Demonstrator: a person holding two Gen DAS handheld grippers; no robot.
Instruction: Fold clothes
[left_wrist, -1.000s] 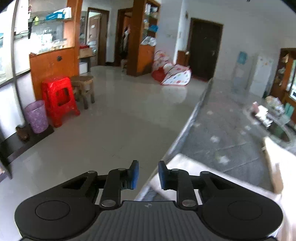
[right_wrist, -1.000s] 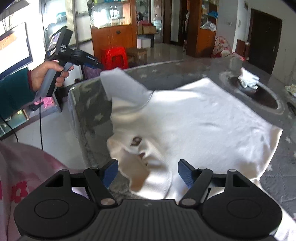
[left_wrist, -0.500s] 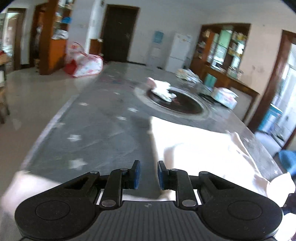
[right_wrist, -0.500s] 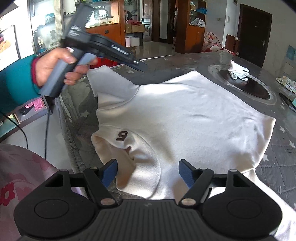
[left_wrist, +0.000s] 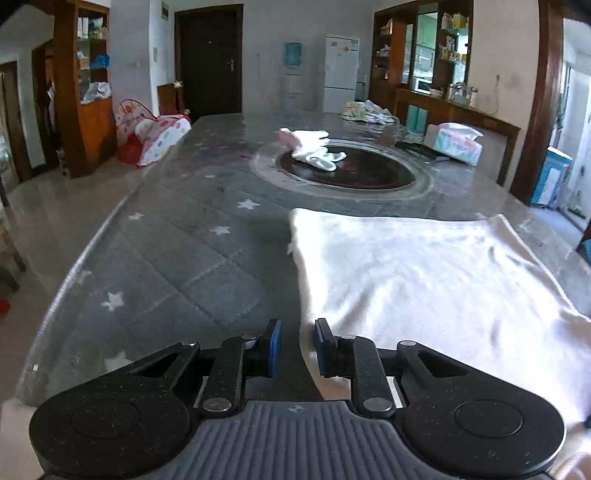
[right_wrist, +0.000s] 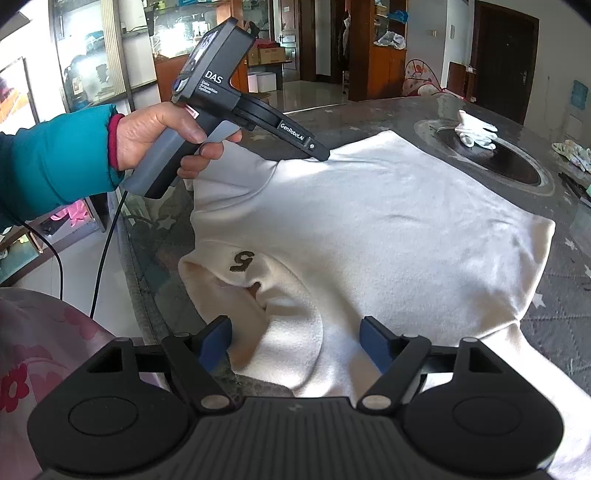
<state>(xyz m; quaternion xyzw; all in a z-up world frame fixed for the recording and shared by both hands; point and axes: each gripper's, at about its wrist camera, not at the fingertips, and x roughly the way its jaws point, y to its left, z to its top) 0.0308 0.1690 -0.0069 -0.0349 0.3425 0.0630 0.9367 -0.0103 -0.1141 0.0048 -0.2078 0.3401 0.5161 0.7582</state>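
One white sweater (right_wrist: 388, 236), one pair of white gloves (left_wrist: 314, 151), one tissue pack (left_wrist: 458, 142), two grippers

Pale glossy floor (left_wrist: 74, 192), wooden shelving (left_wrist: 83, 85), dark door (left_wrist: 208, 62), white fridge (left_wrist: 341, 74), daylight at right.

Fleecy matt cream sweater (right_wrist: 388, 236); quilted grey cloth table cover (left_wrist: 177, 266); glossy floor tiles (left_wrist: 55, 206).
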